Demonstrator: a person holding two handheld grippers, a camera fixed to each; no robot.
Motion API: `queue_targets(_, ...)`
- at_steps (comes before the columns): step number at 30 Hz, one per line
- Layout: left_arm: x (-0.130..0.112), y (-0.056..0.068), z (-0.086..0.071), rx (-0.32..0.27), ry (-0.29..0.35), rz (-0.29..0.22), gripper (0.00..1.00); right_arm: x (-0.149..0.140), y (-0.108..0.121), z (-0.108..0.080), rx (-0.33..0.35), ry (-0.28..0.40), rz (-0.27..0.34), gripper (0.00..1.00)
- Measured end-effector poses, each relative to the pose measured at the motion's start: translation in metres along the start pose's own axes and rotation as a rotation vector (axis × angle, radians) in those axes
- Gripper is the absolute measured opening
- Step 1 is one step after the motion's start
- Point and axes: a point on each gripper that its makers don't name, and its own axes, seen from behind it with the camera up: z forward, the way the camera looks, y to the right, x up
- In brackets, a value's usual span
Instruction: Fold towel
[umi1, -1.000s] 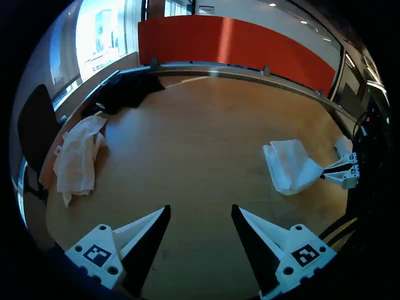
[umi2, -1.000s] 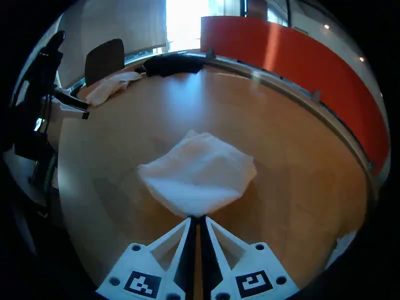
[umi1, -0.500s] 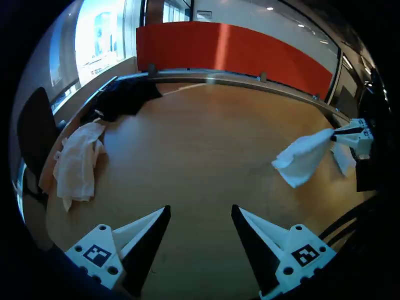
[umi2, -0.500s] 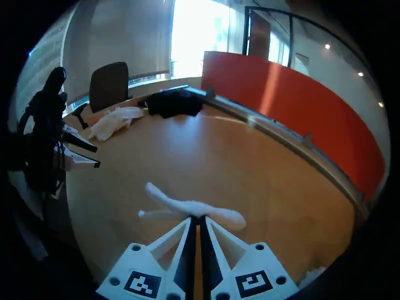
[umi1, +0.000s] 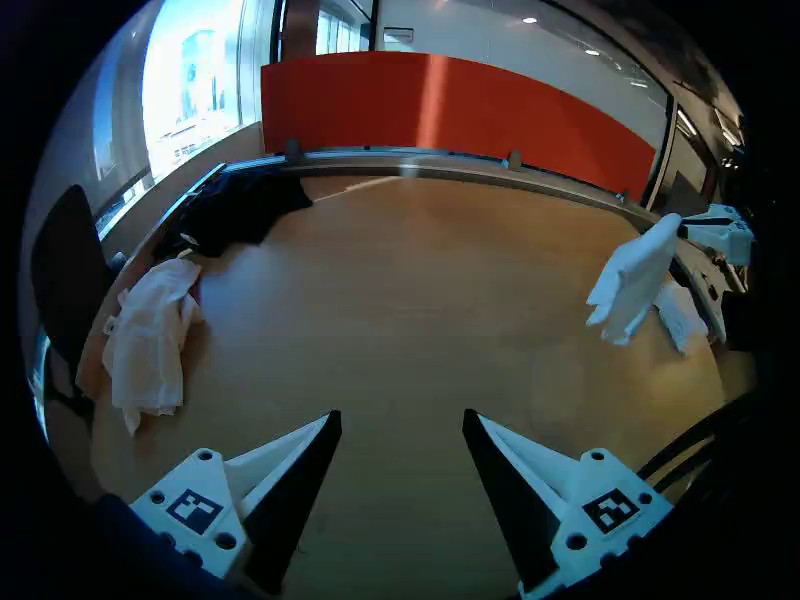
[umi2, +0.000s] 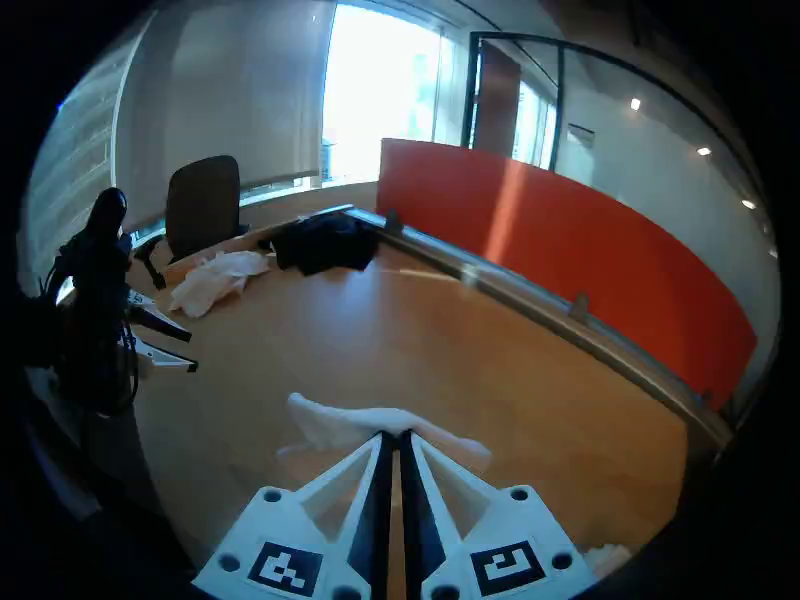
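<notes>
A folded white towel (umi1: 632, 278) hangs in the air above the right side of the wooden table (umi1: 420, 290), pinched by my right gripper (umi1: 688, 230). In the right gripper view the same towel (umi2: 375, 427) droops off both sides of the fingertips, and my right gripper (umi2: 394, 437) is shut on it. My left gripper (umi1: 400, 415) stands open low over the table's near edge, nothing between its fingers. Far to the left in the right gripper view, the left gripper (umi2: 165, 343) juts out from a dark-clad person (umi2: 90, 300).
A crumpled white cloth (umi1: 148, 335) lies at the table's left edge, with a dark garment (umi1: 240, 205) behind it. Another white cloth (umi1: 680, 315) lies on the table under the hanging towel. A black chair (umi2: 202, 205) stands beyond the table. An orange partition (umi1: 450, 105) borders the far side.
My right gripper has lifted the towel off the table and carried it higher; it now hangs down instead of lying flat. My left gripper has barely moved.
</notes>
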Motion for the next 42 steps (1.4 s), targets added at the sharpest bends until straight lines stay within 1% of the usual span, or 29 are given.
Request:
queue_targets(7, 0.001, 0.006, 0.002, -0.009, -0.002, 0.005, 0.9, 0.002, 0.036, -0.019, -0.043, 0.009, 0.028, 0.04)
queue_targets(15, 0.001, 0.009, 0.003, -0.011, -0.006, 0.007, 0.9, 0.001, 0.082, -0.042, -0.096, 0.016, 0.065, 0.04)
queue_targets(27, 0.003, 0.016, 0.006, -0.009, -0.015, 0.017, 0.9, -0.021, 0.154, -0.071, -0.19, -0.022, 0.071, 0.04)
queue_targets(42, 0.001, 0.022, 0.01, -0.008, -0.029, 0.029, 0.9, -0.046, 0.233, -0.103, -0.291, -0.056, 0.118, 0.04)
